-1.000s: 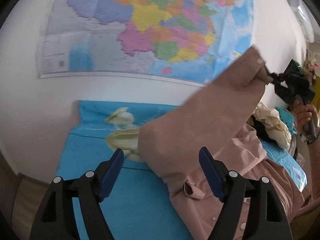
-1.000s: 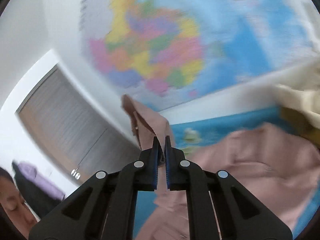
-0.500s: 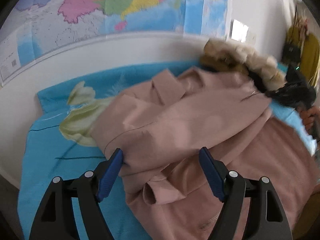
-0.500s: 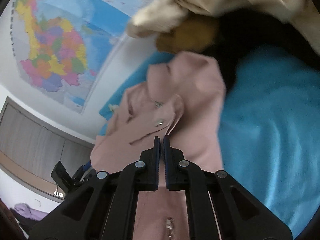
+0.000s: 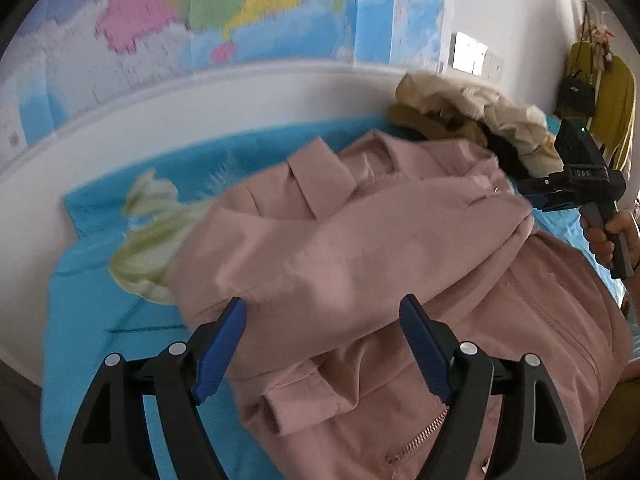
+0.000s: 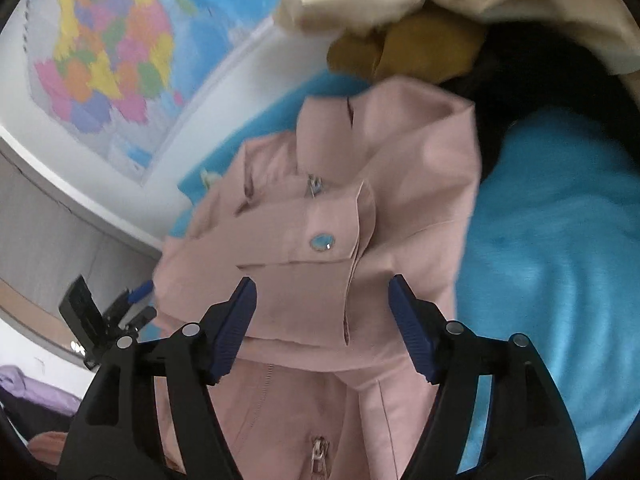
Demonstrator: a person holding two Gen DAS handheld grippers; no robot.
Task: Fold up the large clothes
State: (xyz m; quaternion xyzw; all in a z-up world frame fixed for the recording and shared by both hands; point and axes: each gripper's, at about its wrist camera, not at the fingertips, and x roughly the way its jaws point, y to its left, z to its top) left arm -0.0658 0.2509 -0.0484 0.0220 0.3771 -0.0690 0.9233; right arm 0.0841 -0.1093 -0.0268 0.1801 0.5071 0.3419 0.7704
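A pink jacket (image 5: 360,248) lies on the blue bedspread (image 5: 120,360), one sleeve folded across its body. The sleeve's cuff (image 6: 304,236) with a snap button rests just ahead of my right gripper (image 6: 322,292). Its jaws are opening and the pads do not press on the cloth. In the left wrist view the right gripper (image 5: 538,196) sits at the jacket's right edge, held by a hand (image 5: 604,236). My left gripper (image 5: 322,312) hovers open over the sleeve's shoulder end, holding nothing. It also shows small as the left gripper (image 6: 140,302) in the right wrist view.
A heap of cream, mustard and black clothes (image 5: 472,116) lies at the bed's far right against the wall. A coloured map (image 5: 224,20) hangs above the bed. Yellow garments and a black bag (image 5: 576,92) hang at the far right. Purple cloth (image 6: 36,392) lies beyond the bed.
The right gripper carried the raised sleeve down across the jacket and let it go, its jaws parting. The left gripper swung right and lower over the jacket and stayed open.
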